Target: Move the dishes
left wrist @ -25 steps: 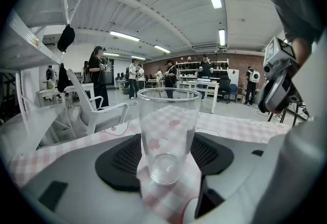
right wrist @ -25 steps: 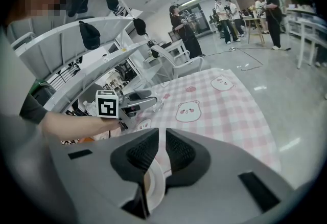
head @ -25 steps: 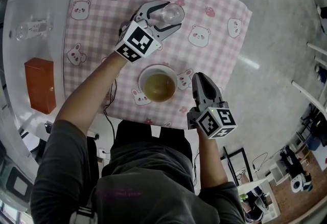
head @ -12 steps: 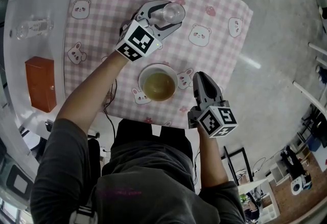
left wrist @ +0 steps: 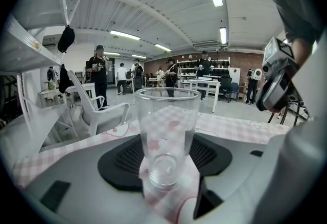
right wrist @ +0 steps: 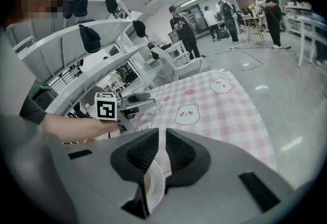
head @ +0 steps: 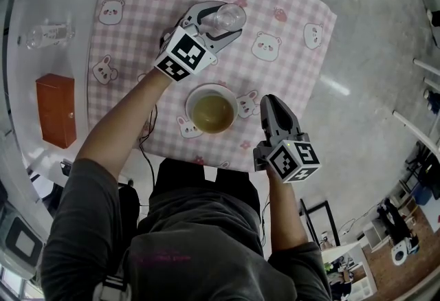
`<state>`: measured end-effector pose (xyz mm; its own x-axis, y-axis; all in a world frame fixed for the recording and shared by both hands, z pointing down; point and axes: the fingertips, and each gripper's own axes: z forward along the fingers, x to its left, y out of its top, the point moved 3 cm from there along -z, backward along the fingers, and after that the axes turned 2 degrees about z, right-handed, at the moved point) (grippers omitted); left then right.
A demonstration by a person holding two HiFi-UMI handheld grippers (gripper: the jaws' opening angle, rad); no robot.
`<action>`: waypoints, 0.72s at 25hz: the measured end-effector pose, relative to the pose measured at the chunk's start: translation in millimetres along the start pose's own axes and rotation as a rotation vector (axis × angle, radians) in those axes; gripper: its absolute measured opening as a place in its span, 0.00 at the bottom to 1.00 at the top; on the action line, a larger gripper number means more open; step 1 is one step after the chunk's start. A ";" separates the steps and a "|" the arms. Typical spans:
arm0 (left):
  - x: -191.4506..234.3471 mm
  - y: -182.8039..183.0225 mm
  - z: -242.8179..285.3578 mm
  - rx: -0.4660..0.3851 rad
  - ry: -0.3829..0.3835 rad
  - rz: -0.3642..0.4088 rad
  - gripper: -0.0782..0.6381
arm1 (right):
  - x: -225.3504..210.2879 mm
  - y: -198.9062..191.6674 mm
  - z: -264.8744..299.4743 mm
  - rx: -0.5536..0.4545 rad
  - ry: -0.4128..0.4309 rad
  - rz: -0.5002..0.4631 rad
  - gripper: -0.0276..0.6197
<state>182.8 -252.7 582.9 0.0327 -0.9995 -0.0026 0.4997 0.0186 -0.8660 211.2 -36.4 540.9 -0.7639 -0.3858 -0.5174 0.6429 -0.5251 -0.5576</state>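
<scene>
Pink checked tablecloth with bear prints (head: 137, 52) lies under both tools. The white round bowl of brown liquid (head: 213, 113) sits just left of the tips of the right gripper (head: 269, 99), whose jaws stand narrow with only cloth in the gap and nothing held. The clear tall glass tumbler (left wrist: 167, 131) stands upright between the jaws of the left gripper (head: 230, 20), which have just been closing and sit wide against its sides; judged step is securing the glass, and the next move calls for a straight, upright lift.
</scene>
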 end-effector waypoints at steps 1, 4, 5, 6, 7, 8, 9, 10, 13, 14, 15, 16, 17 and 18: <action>-0.2 2.1 -2.2 -0.003 0.004 0.000 0.48 | 0.3 1.0 -1.5 -0.002 0.001 -0.003 0.12; -1.2 8.3 -9.5 -0.013 0.018 -0.008 0.48 | 2.4 4.0 -5.3 -0.008 0.011 -0.011 0.12; -1.4 10.5 -12.7 -0.012 0.023 -0.006 0.48 | 3.6 5.0 -6.6 -0.011 0.016 -0.014 0.12; -1.9 12.4 -16.2 -0.011 0.030 -0.005 0.48 | 5.1 5.8 -8.1 -0.013 0.022 -0.017 0.12; -3.0 14.2 -20.1 -0.013 0.037 -0.007 0.48 | 6.9 6.3 -9.7 -0.016 0.028 -0.021 0.12; -4.2 16.0 -24.5 -0.017 0.045 -0.009 0.48 | 8.8 6.8 -11.4 -0.020 0.034 -0.026 0.12; -5.4 18.2 -29.2 -0.021 0.055 -0.010 0.48 | 10.9 7.4 -13.0 -0.025 0.042 -0.032 0.12; -6.4 20.7 -34.2 -0.025 0.066 -0.009 0.48 | 12.8 8.2 -14.6 -0.029 0.050 -0.040 0.12; -10.5 27.9 -49.3 -0.030 0.102 -0.010 0.48 | 18.1 9.8 -20.6 -0.032 0.076 -0.057 0.12; -12.3 30.0 -54.3 -0.030 0.112 -0.013 0.48 | 19.7 9.9 -23.1 -0.031 0.084 -0.061 0.12; -14.2 32.0 -59.4 -0.031 0.123 -0.016 0.48 | 21.3 10.0 -25.6 -0.030 0.092 -0.065 0.12; -16.1 33.9 -64.8 -0.032 0.135 -0.018 0.48 | 22.8 10.3 -28.0 -0.030 0.101 -0.070 0.12; -17.9 35.7 -70.5 -0.033 0.148 -0.019 0.48 | 24.1 10.8 -30.3 -0.030 0.111 -0.076 0.12; -19.8 37.6 -76.4 -0.033 0.162 -0.020 0.48 | 25.2 11.7 -32.6 -0.030 0.121 -0.082 0.12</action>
<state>134.9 -234.4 512.2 -0.1185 -0.9909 -0.0640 0.4699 0.0008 -0.8827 201.3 -27.5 500.2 -0.8028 -0.2467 -0.5428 0.5811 -0.5274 -0.6198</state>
